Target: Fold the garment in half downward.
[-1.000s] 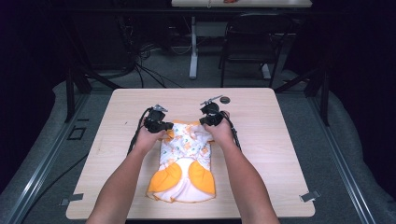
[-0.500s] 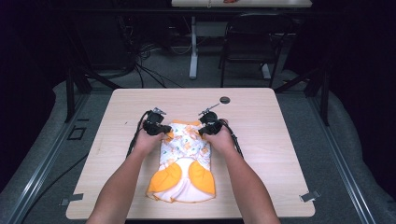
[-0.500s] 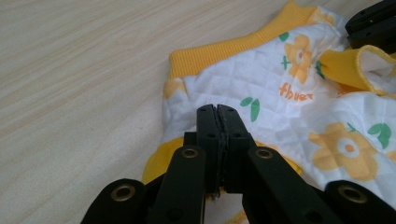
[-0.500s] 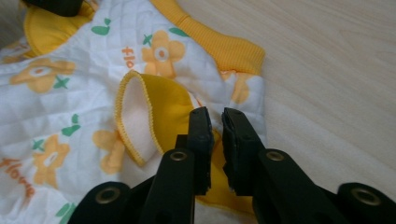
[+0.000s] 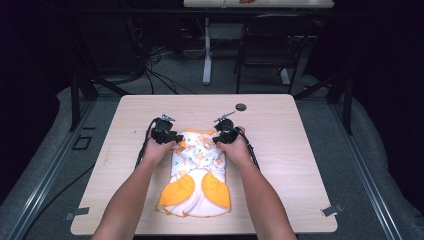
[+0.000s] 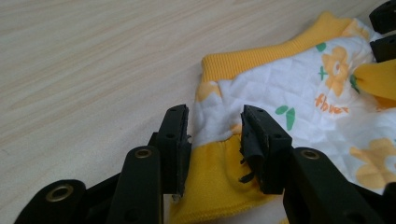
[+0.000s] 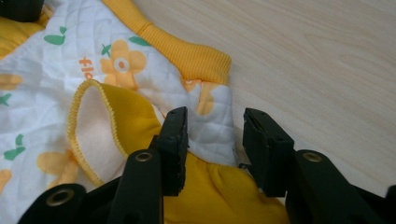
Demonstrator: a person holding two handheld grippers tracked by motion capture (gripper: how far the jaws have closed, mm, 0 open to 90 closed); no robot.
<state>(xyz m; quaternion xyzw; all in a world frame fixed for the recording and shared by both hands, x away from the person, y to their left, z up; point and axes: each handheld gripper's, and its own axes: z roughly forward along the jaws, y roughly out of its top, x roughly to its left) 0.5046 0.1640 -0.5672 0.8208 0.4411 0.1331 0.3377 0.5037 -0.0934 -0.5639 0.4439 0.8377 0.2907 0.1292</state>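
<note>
The garment (image 5: 196,175) lies lengthwise on the surface (image 5: 280,130), collar toward 12 o'clock. Left claw (image 6: 212,140) and right claw (image 7: 212,142) are spread, straddling its shoulders.

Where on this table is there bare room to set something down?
Bare table lies right of the flowered garment, left of it, and across the far edge beside the small dark disc. Crowded: the middle, where the left gripper and right gripper flank the garment.
</note>
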